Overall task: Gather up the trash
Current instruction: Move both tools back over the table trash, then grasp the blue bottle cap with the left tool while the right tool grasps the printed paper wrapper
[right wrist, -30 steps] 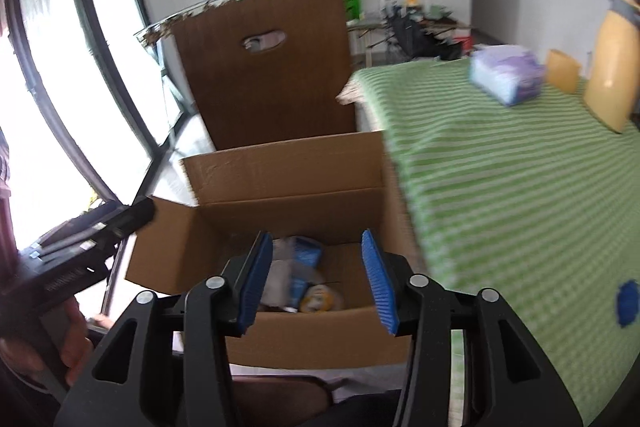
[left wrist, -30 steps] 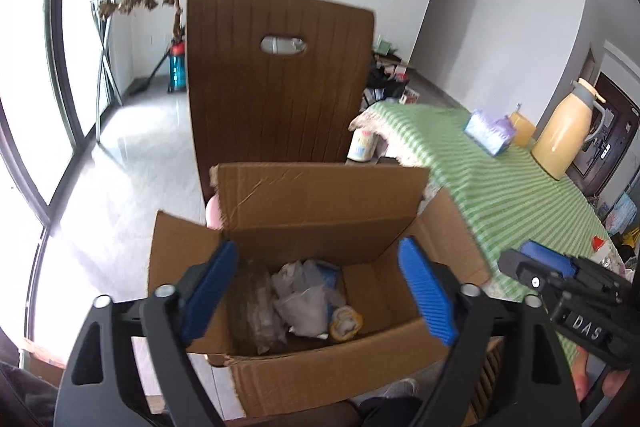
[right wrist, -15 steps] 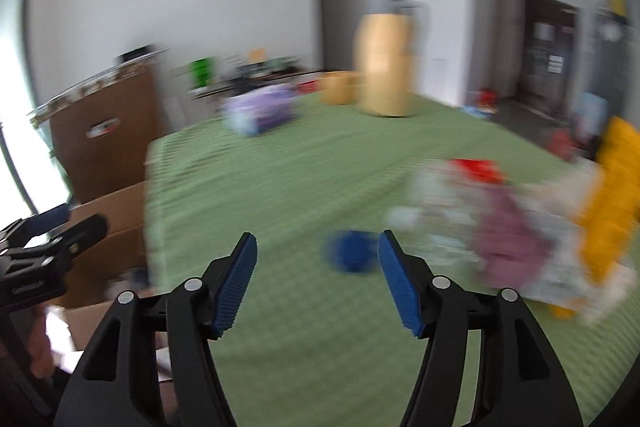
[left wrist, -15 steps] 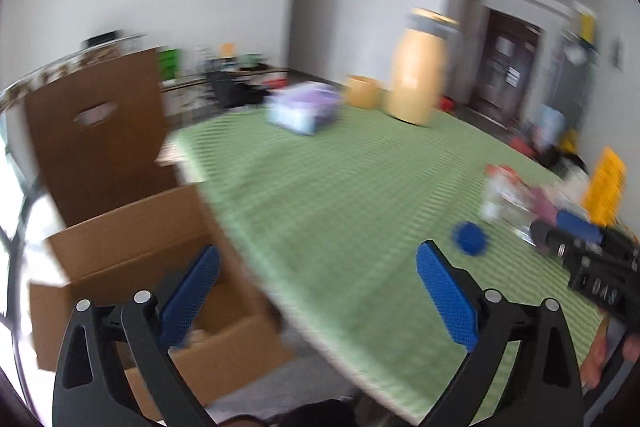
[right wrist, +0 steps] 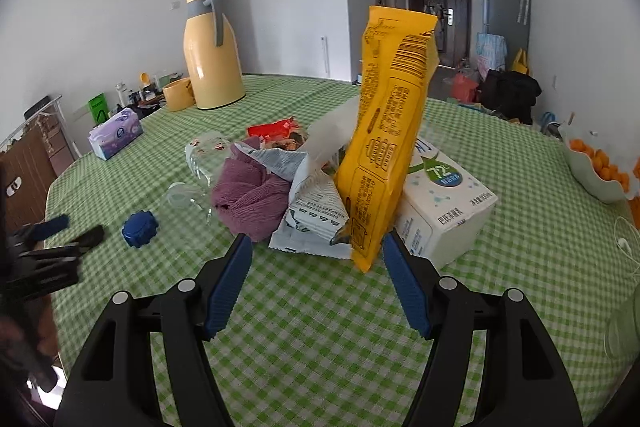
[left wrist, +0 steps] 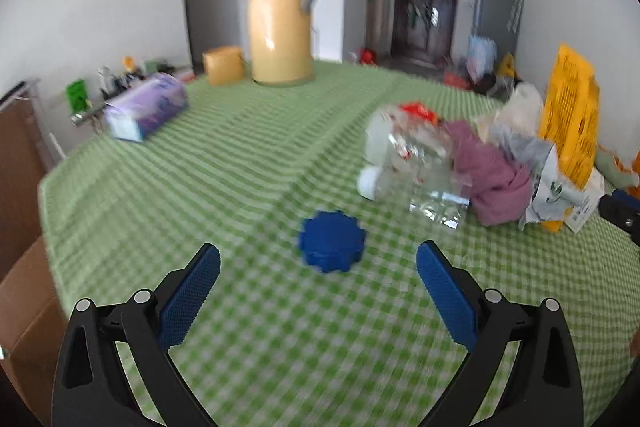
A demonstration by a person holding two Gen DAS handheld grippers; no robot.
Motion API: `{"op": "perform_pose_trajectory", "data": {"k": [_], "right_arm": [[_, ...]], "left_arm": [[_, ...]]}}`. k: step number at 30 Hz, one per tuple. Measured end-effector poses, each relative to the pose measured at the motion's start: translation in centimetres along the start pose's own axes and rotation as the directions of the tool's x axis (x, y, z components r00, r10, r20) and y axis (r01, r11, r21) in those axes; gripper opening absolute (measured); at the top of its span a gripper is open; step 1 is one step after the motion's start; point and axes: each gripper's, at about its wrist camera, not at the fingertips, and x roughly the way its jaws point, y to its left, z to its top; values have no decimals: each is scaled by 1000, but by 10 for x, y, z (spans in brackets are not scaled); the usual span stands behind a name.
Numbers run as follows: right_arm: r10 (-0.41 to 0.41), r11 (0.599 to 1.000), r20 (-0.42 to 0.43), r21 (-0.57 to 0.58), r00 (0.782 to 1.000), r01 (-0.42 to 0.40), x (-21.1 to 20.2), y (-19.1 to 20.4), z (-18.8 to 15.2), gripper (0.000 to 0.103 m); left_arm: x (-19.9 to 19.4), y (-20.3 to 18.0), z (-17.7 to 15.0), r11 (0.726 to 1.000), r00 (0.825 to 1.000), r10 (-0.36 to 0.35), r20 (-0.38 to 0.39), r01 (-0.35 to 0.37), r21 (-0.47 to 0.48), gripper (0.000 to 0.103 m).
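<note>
We hold our left tongs spread wide and empty just short of the round blue ridged plastic cap on the green checked counter, while our right tongs are opening, empty, near the tall yellow printed wrapper in the trash pile.

- I am seeing the lid lying on the table at nine o'clock of the cloth.
- The carton is sitting at three o'clock of the upright packet.
- The jug is standing behind the pile at eleven o'clock, the tissue pack lying at its eight o'clock.
</note>
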Motion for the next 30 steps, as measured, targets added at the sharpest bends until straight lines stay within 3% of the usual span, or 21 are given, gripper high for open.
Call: {"op": "perform_pose_trajectory", "data": {"k": [2, 3, 6, 7, 9, 13, 15, 16, 20, 22, 23, 27, 30], "right_arm": [[21, 1000, -18, -4, 1000, -21, 3, 1, 1, 66], [26, 1000, -20, -5, 999, -26, 5, 1, 3, 66], [39, 999, -24, -5, 999, -39, 12, 4, 6, 66], [43, 999, -26, -3, 999, -43, 14, 3, 8, 64], [63, 998, -40, 3, 997, -63, 23, 4, 11, 57], [57, 998, -69, 39, 996, -55, 48, 0, 16, 55], [29, 999, -89, 48, 996, -25, 60, -3, 16, 49], [17, 998, -99, 54, 995, -11, 66, -4, 16, 41], [24, 997, -123, 69, 992, -16, 78, -5, 12, 32], [22, 998, -93, 57, 995, -16, 66, -2, 15, 30], [20, 998, -69, 54, 997, -16, 58, -1, 18, 5], [11, 1000, 89, 22, 996, -13, 5, 8, 31, 1], [18, 1000, 118, 15, 993, -20, -14, 12, 33, 0]], "left_arm": [[28, -4, 1, 1000, 998, -6, -63, 7, 28, 95], [43, -5, 2, 998, 994, 32, -105, -27, 49, 94], [67, -2, 2, 998, 981, 31, -191, -20, 61, 74], [73, 2, 4, 1000, 979, 9, -204, -4, 27, 70], [75, 6, 7, 1000, 982, 8, -190, -10, -10, 50], [67, 3, 9, 1000, 985, -11, -170, 12, 7, 50], [51, 3, 9, 999, 990, -32, -135, 32, -3, 50], [41, 4, 9, 999, 993, -33, -111, 32, -9, 50], [-3, 7, 10, 1000, 1000, -13, -9, 13, -4, 50], [-28, 7, 11, 1000, 998, -27, 49, 26, 6, 50], [-39, 8, 11, 999, 997, -41, 65, 40, 15, 50], [-66, 12, 10, 998, 990, -64, 123, 61, 30, 50], [-72, 15, 9, 998, 990, -57, 129, 54, 28, 50]]}}
